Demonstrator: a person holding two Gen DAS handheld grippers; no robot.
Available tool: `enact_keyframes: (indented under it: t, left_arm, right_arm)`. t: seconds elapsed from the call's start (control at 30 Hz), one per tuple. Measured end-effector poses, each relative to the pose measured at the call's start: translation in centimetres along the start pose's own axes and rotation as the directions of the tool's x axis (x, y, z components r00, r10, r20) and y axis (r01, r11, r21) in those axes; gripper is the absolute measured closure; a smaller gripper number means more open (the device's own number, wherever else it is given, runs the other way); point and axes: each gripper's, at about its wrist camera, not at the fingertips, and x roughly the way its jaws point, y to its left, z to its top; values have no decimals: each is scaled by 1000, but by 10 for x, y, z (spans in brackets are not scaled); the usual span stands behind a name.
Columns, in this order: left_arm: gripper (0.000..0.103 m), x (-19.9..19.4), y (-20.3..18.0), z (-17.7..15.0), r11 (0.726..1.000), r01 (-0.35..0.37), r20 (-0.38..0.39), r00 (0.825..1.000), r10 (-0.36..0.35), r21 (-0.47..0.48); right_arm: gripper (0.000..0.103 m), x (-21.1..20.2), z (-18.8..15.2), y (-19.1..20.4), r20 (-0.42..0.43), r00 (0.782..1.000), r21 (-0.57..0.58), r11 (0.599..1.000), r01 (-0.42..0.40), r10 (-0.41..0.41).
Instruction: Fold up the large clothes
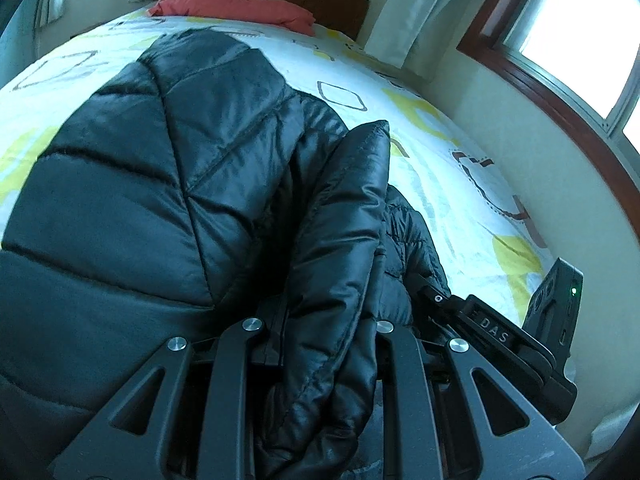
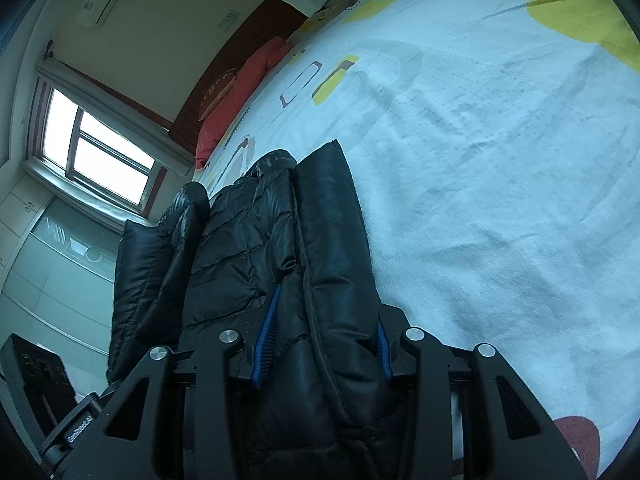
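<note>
Black quilted puffer jacket, shiny and bunched.

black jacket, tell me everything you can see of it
The black jacket is a shiny, quilted puffer with stitched panels, soft and padded by its look. Most of it lies spread on the patterned bed sheet. A bunched fold of it stands up, pinched in the left claw; another thick fold with a cord along it is clamped in the right claw, between blue pads.

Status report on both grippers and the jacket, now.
Left gripper shut on black puffer jacket. Right gripper shut on its bunched edge. Jacket lies on patterned bedsheet. Nothing in the way.
</note>
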Motion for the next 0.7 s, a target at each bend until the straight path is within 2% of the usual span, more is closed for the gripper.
enact_keyframes:
  t: [0.27,0.37,0.47,0.53,0.7]
  left_arm:
    - [84,-5,-7,-2,999,-6,7,1000,6,33]
    - [81,-10,-11,0,999,-13,6,1000,12,52]
    - [70,-18,-16,6,999,12,4,1000,-12,40]
    - [50,-25,-19,9,998,60,3,998,-60,24]
    - [46,-43,-25,13,994,108,7,994,-108,-1]
  right_arm:
    - [62,-5,-2,-1,1,1000,13,1000,4,-4]
    - [62,-4,-3,-1,2,1000,10,1000,6,-6]
    - [62,-5,-4,0,3,1000,5,1000,10,-10]
    - [62,-5,-4,1,4,1000,2,1000,12,-12]
    - [62,-3,-4,3,7,1000,-5,1000,14,-14]
